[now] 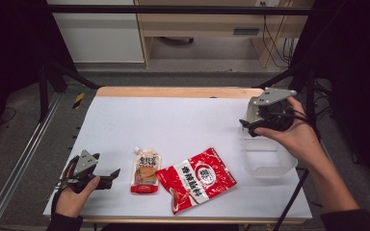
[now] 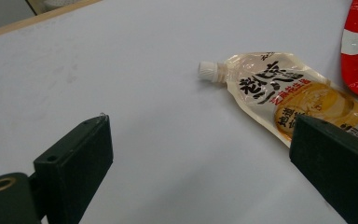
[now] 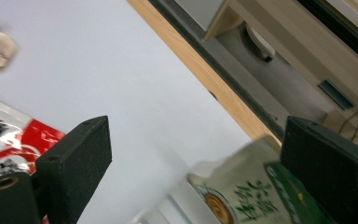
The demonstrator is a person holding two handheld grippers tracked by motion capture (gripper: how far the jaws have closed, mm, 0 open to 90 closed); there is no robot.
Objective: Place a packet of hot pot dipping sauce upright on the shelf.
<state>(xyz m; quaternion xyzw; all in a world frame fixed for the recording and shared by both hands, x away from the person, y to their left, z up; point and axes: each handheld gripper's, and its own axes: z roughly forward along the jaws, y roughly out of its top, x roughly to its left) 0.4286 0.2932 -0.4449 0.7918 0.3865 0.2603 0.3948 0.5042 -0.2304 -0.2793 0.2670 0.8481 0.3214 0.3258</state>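
The work looks like putting food packets into the clear box (image 1: 270,161) at the right side of the white surface (image 1: 173,120). The right tongs (image 1: 245,126) hang over the far end of that box. They are wide, and nothing is between them. In the right gripper view, a green and tan packet (image 3: 242,196) lies just under them and seems to be inside the box. So this step looks like letting go and pulling away. To do it well, the hand should lift the right tongs straight up first, so the black jaws do not catch the packet or bump the box wall. Only then should it swing over to the next thing. Two things wait on the surface: a soft pouch (image 1: 146,171) with a white cap (image 2: 208,69), and a shiny red bag (image 1: 197,179) just beside it, with their edges very close. The left tongs (image 1: 112,178) sit low at the near left, near the pouch. They are wide too and hold nothing. The red bag is flat and slippery, so pinching it at an edge is a good idea. The pouch is soft, so a gentle grip near the cap end should be best.
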